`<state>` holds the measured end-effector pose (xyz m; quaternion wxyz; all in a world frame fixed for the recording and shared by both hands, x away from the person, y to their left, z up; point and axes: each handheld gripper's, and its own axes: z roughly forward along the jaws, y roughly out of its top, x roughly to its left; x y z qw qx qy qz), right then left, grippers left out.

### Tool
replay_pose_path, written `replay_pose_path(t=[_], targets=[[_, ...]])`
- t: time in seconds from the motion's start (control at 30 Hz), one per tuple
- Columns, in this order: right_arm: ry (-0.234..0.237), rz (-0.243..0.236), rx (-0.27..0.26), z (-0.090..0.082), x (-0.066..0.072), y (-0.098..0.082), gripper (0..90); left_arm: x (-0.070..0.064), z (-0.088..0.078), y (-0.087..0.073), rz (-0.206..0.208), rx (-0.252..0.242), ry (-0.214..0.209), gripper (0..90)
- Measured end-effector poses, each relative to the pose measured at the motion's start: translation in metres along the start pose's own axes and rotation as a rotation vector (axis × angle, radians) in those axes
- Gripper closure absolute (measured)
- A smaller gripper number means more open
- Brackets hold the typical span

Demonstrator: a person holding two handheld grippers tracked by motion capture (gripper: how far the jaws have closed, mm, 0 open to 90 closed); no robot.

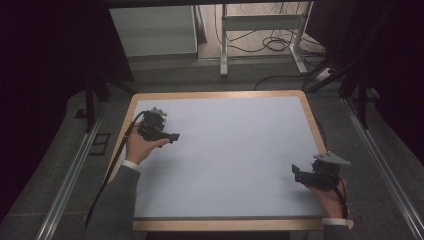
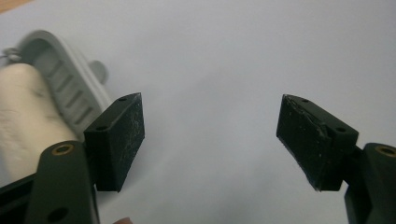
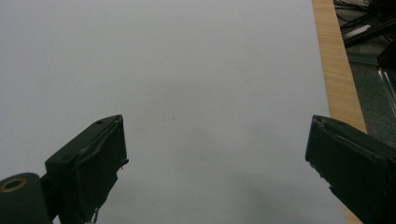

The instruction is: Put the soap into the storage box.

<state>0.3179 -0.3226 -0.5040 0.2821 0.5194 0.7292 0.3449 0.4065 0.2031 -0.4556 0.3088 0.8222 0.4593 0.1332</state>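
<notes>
Two hand-held grippers, jaws wide apart and empty, over a pale grey table top.

Left gripper (image 1: 159,127): held in the left hand (image 1: 141,146) at the far left of the table (image 1: 225,150), jaws pointing right; in the left gripper view (image 2: 210,140) its black pads (image 2: 122,140) stand far apart with bare surface between them. A grey ribbed part (image 2: 65,88) and a pale blurred shape (image 2: 28,116) sit beside the left pad, cut off at the frame edge; what they are cannot be made out. Right gripper (image 1: 312,175): held at the near right, pointing left, grey three-cornered plate (image 1: 332,158) on top; in the right gripper view (image 3: 215,168) the jaws gape with nothing between, and the table's wooden edge (image 3: 334,60) runs along the right.
</notes>
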Motion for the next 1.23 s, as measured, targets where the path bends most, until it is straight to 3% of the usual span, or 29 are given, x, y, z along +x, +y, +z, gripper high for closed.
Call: replay_pose_path(t=[0.17, 0.33, 0.47, 0.5, 0.8, 0.9, 0.97, 1.23], targets=[[-0.002, -0.001, -0.003, 0.000, 0.000, 0.000, 5.2, -0.019, 0.003, -0.019, 0.039, 0.009, -0.051, 25.0], [-0.003, -0.003, -0.003, -0.001, 0.000, 0.000, 5.1, -0.029, 0.004, -0.033, 0.056, 0.010, -0.056, 24.8], [-0.003, -0.006, -0.003, -0.001, 0.000, 0.000, 5.2, -0.033, 0.004, -0.045, 0.052, -0.003, -0.069, 24.3], [-0.003, -0.007, -0.003, -0.001, 0.000, 0.000, 5.2, -0.035, 0.004, -0.053, 0.035, -0.005, -0.075, 24.2], [-0.002, -0.009, -0.004, -0.001, 0.001, 0.000, 5.1, -0.044, 0.006, -0.086, 0.010, 0.011, -0.088, 23.0], [-0.001, -0.011, -0.004, -0.001, 0.002, 0.000, 5.1, -0.043, 0.007, -0.092, -0.014, 0.005, -0.091, 23.0], [-0.001, -0.012, -0.004, -0.001, 0.002, 0.000, 5.2, -0.045, 0.006, -0.093, 0.004, 0.013, -0.084, 22.6], [0.000, -0.017, -0.011, -0.001, 0.003, 0.001, 5.2, -0.042, 0.002, -0.092, -0.008, -0.018, -0.090, 22.3]])
